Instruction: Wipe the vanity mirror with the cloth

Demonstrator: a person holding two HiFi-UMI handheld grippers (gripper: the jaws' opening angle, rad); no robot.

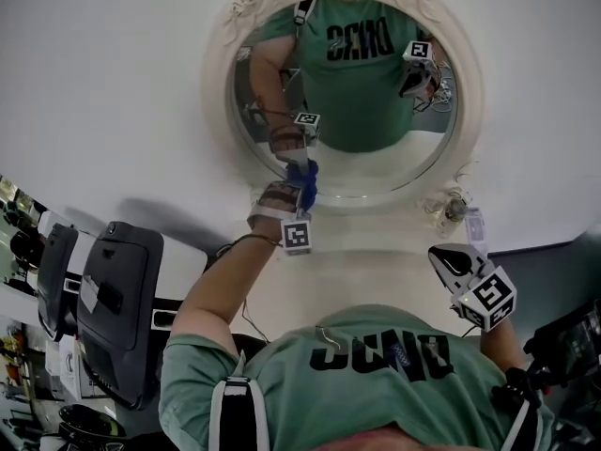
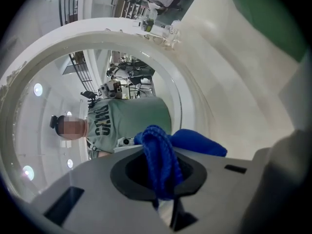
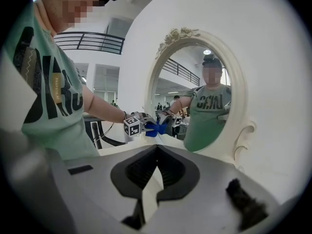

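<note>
Between the jaws of the left gripper point(image 1: 299, 195) sits a bunched blue cloth point(image 2: 161, 157) — clamped tight, with a fold spilling out to one side. The cloth's front end is pressed against the mirror point(image 1: 413, 153), low on its left side, where cloth and reflection meet. Round the mirror runs a cream frame point(image 1: 472, 92) with carved flowers at the top. It stands on a white tabletop point(image 1: 376, 275) against a white wall point(image 1: 113, 83). Off to the right, the right gripper point(image 3: 155, 172) — jaws together, nothing in them — hovers over the tabletop, near the frame's lower corner and well clear of the cloth. Both grippers are held by a person in a green shirt point(image 1: 376, 374), and the shirt shows again in the mirror.
</note>
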